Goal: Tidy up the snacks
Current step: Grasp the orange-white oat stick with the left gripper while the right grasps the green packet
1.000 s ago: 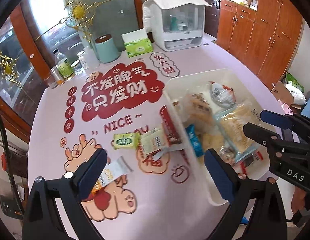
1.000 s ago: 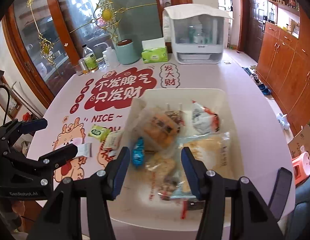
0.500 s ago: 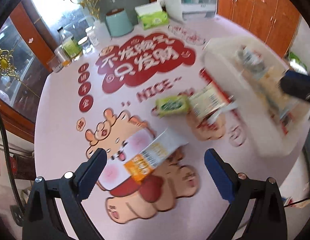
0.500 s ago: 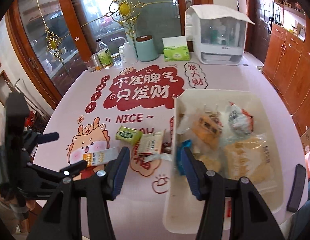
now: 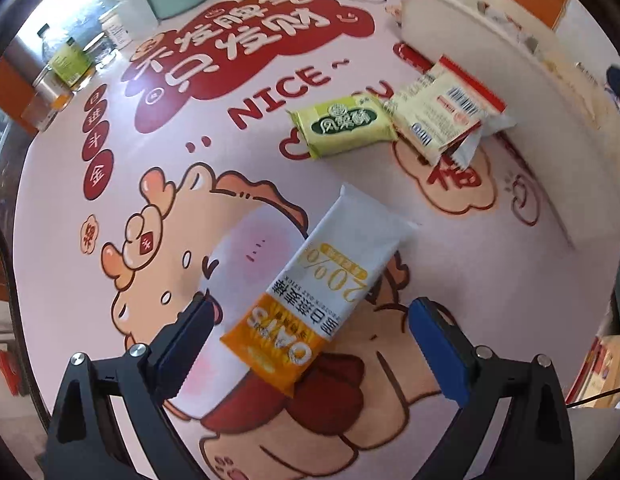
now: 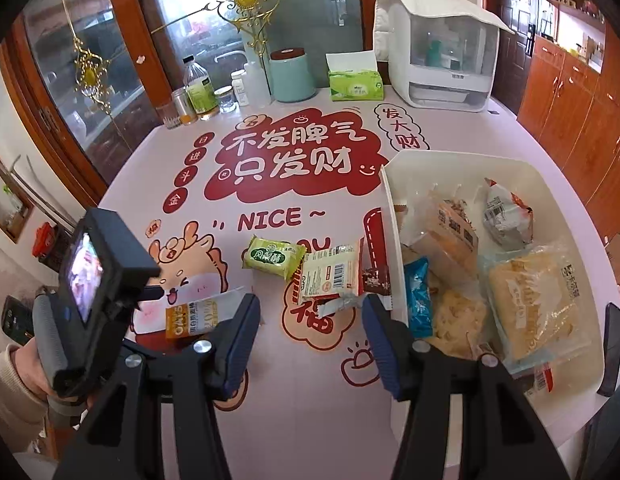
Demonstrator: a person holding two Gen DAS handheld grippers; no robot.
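Left view looks down close over the oat bar (image 5: 310,300); right view, higher, shares it.

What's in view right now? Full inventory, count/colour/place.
oat bar packet: 1, white and orange, on table between the left gripper's open fingers
green snack packet: 1, on table centre
red-edged white packets: small pile, count unclear, beside bin
bin: 1, white, table right, holds several snack bags
blue packet: 1, inside bin at near wall
tissue box: 1, green, table back
canister: 1, teal, left of tissue box
bottles and jars: several, back left
white cabinet: 1, back right
left gripper: black, blue pads, open
right gripper: black, blue pads, open, empty
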